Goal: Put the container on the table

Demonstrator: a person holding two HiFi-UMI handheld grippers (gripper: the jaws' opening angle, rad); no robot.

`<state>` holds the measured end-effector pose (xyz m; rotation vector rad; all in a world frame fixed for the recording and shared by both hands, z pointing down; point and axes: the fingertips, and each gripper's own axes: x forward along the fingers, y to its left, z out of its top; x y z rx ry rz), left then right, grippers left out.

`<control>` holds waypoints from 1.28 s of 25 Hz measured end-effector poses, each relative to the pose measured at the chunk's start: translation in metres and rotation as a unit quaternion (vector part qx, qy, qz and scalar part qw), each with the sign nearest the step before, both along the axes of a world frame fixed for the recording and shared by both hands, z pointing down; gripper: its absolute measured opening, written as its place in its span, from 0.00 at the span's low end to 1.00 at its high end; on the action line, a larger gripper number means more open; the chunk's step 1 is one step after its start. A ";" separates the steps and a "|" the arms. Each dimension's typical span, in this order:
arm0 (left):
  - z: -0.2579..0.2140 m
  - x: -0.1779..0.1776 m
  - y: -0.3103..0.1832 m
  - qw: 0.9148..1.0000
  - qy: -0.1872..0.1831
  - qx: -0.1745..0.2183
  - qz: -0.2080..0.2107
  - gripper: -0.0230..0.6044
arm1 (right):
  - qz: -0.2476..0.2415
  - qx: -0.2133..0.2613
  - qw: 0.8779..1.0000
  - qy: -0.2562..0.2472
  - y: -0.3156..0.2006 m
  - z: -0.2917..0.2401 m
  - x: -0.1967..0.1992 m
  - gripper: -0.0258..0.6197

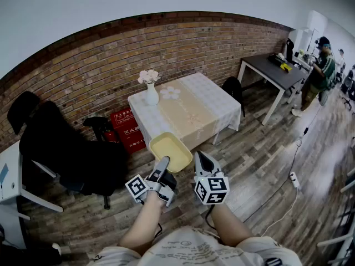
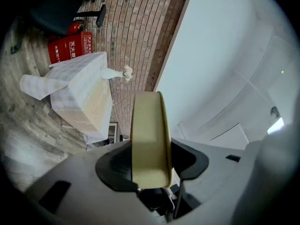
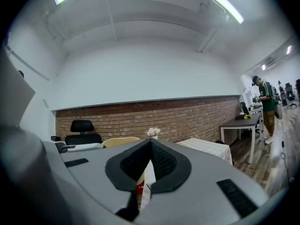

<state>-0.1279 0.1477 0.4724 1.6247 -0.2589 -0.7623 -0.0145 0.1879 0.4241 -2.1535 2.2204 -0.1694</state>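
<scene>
A pale yellow rectangular container [image 1: 169,150] hangs in the air over the wooden floor, short of the cloth-covered table [image 1: 191,108]. My left gripper [image 1: 162,164] is shut on its near rim. In the left gripper view the container [image 2: 149,135] stands edge-on between the two dark pads, with the left gripper [image 2: 152,162] clamped around it. My right gripper [image 1: 199,156] floats just right of the container, shut and holding nothing. In the right gripper view the right gripper [image 3: 150,146] has its tips together, and the container [image 3: 119,142] peeks out at the left.
A white vase of flowers [image 1: 151,92] stands on the table's far left corner. Red boxes [image 1: 128,129] and a black office chair [image 1: 61,148] lie to the left. A dark desk [image 1: 277,73] and a person [image 1: 321,71] are at the far right.
</scene>
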 end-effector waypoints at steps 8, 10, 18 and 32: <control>0.000 0.010 -0.009 1.000 0.003 -0.003 0.011 0.37 | -0.002 -0.003 1.000 0.008 -0.010 0.003 0.002 0.04; -0.001 0.013 -0.009 1.000 0.003 -0.002 0.012 0.37 | -0.004 0.001 1.000 0.003 -0.010 0.003 0.004 0.04; -0.005 0.031 -0.015 1.000 -0.003 0.007 0.008 0.37 | -0.001 0.014 1.000 -0.013 -0.011 0.000 0.023 0.04; 0.000 0.081 0.006 1.000 0.000 0.007 0.003 0.37 | -0.021 0.012 0.999 -0.041 0.001 0.002 0.074 0.04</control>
